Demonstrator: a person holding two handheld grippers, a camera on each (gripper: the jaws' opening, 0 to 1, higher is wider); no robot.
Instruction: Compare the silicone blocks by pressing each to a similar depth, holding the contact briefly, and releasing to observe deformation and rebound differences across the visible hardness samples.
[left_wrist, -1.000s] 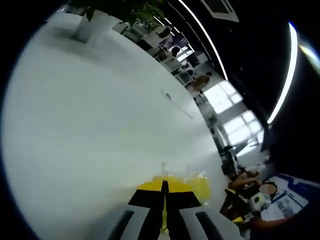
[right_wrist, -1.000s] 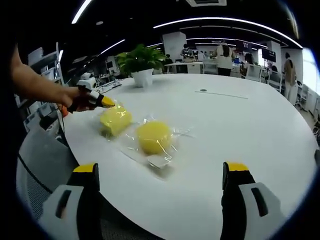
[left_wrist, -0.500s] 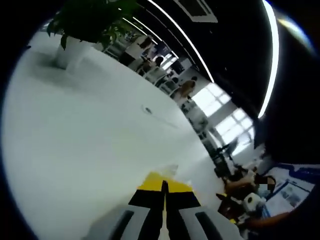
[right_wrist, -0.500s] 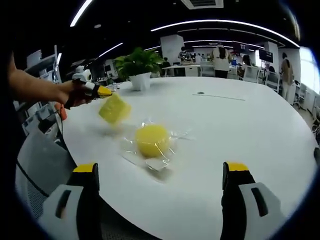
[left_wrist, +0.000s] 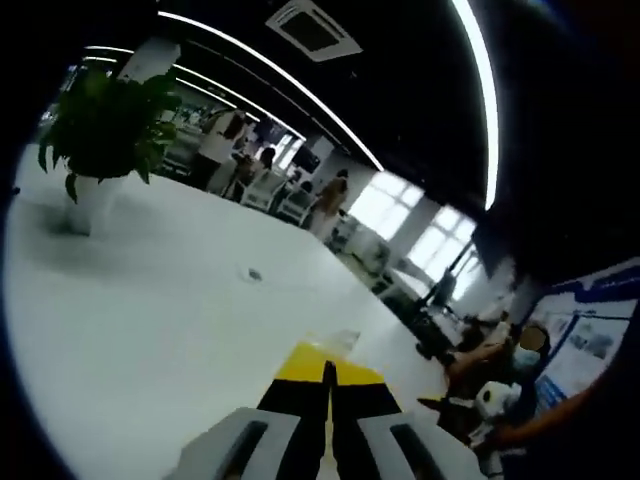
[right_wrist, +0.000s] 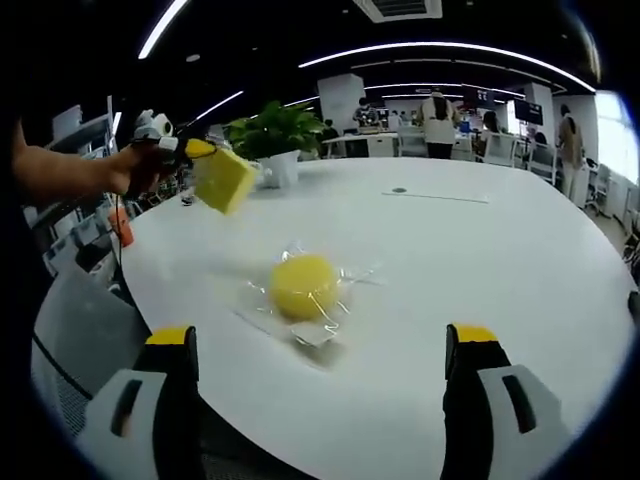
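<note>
Right gripper view: a large round white bench (right_wrist: 520, 260) carries the work, its near edge curving across the bottom of the view. Toward the far edge stands a potted plant (right_wrist: 272, 135) in a white pot; the same plant (left_wrist: 100, 130) appears in the left gripper view at the bench's far side.

Near the middle of the bench, closer to the near edge, lies the round yellow silicone block (right_wrist: 303, 285), sealed in a clear plastic pouch (right_wrist: 330, 320) whose film spreads flat around it. It rests untouched, probably awaiting its turn to be pressed.

Above the bench's left edge, well apart from the round sample, the square yellow silicone block (right_wrist: 224, 179) hangs clear of the surface, tilted on one corner. It is pinched at its edge by the left gripper (right_wrist: 190, 150), whose jaws are clamped on it; a person's hand (right_wrist: 135, 168) grips the tool, forearm reaching in level from the left. The lift likely serves to bring this sample up for inspection or to reposition it rather than to press it.

In the left gripper view the left jaws meet in a thin line at the bottom, yellow tips together.

The right gripper (right_wrist: 325, 375) is held low at the near edge, level, its jaws spread wide and empty, framing the round block.
</note>
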